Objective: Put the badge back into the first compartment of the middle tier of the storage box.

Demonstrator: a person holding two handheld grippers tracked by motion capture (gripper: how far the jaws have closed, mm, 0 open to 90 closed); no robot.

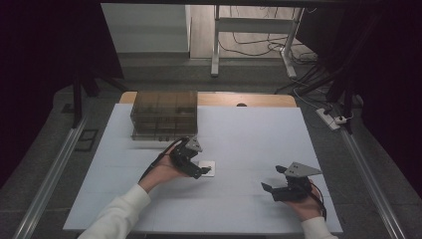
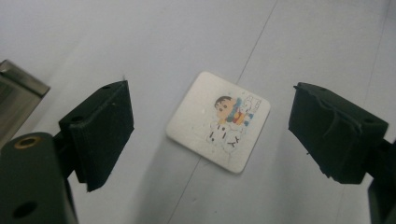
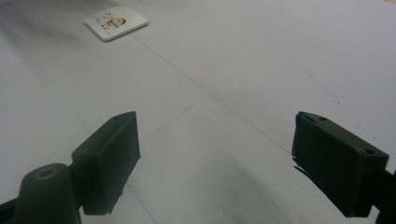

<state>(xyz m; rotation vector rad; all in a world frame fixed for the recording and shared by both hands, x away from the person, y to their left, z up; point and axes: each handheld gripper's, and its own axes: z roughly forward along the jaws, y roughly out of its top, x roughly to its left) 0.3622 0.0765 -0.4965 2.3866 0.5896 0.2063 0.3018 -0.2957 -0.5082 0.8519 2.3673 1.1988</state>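
A small white square tile (image 2: 218,122) with a cartoon figure printed on it lies flat on the white table top. It also appears as the tile (image 1: 209,168) in the high view and the tile (image 3: 116,22) far off in the right gripper view. My left gripper (image 1: 200,167) hovers just left of and over it, jaws wide open, with the tile lying between and beyond the two pads (image 2: 105,130), untouched. My right gripper (image 1: 271,179) rests near the table's front right, open with nothing between its jaws.
A dark see-through box (image 1: 164,114) with compartments stands at the back left of the white table top (image 1: 249,134). Metal rails run along both sides of the table. Table legs and cables lie on the floor beyond.
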